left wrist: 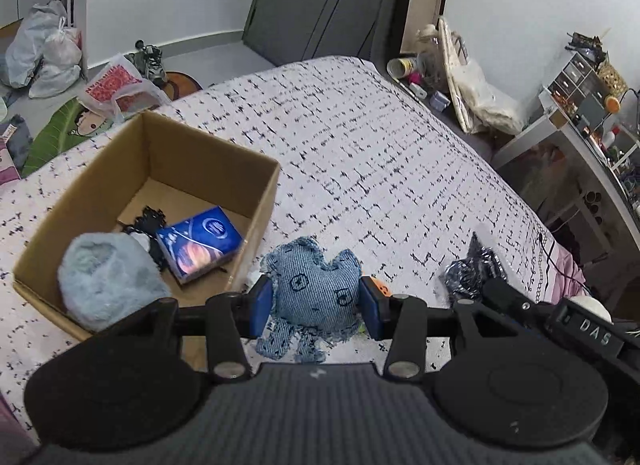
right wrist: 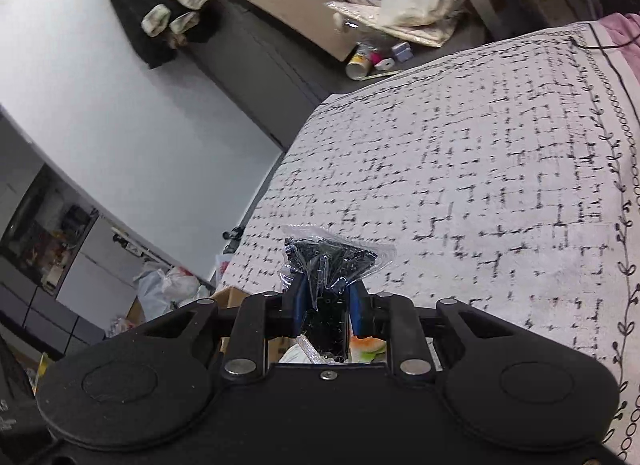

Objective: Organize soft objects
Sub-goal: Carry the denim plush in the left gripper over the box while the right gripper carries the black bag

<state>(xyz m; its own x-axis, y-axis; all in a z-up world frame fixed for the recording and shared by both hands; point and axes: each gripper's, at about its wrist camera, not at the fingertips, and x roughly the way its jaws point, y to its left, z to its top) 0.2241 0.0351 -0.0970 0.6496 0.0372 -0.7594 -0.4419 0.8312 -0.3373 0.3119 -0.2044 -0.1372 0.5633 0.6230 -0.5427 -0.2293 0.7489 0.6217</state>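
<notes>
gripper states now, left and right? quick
Left gripper: closed on the denim plush toy.
Right gripper: closed on the clear bag of black material.

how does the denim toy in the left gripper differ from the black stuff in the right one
The blue frayed denim stuffed toy is opaque cloth with drawn marks; the clear plastic bag of black material is shiny and crinkled. The toy is broader, filling wider-set fingers; the bag is pinched narrow. Both are held off the bed.
</notes>
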